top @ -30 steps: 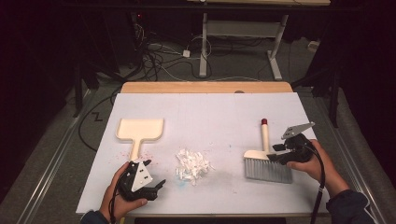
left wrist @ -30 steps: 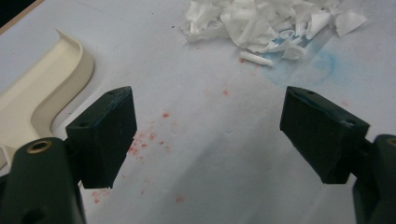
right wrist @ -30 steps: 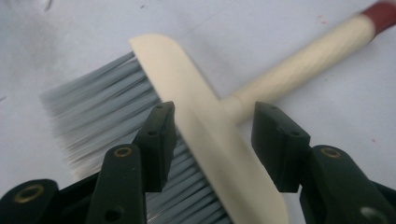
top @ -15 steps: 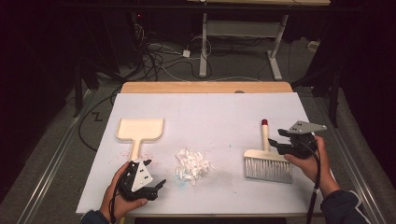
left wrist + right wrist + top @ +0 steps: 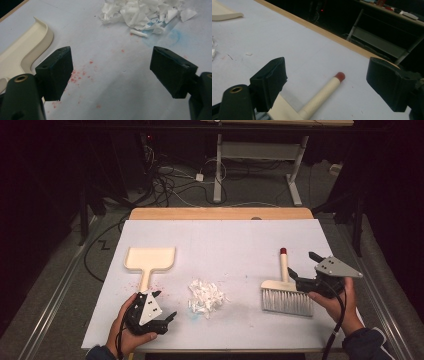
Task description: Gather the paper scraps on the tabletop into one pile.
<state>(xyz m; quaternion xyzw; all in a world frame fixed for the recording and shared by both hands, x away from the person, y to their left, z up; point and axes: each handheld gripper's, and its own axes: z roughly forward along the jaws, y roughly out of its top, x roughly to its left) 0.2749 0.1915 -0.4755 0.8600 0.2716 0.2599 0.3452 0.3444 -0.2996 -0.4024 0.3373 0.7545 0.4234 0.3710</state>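
Brush, right tongs gaping above handle

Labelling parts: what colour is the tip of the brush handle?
Red, capping the cream brush handle; the tip shows best in the right gripper view.

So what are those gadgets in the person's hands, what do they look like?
Each hand holds a black two-jaw tool. The left gripper and right gripper carry a grey three-cornered plate with small dark dots on top, and end in blocky black jaws with brass-coloured rivets near their base. A black cable trails from each. Dark blue sleeves cover the wrists.
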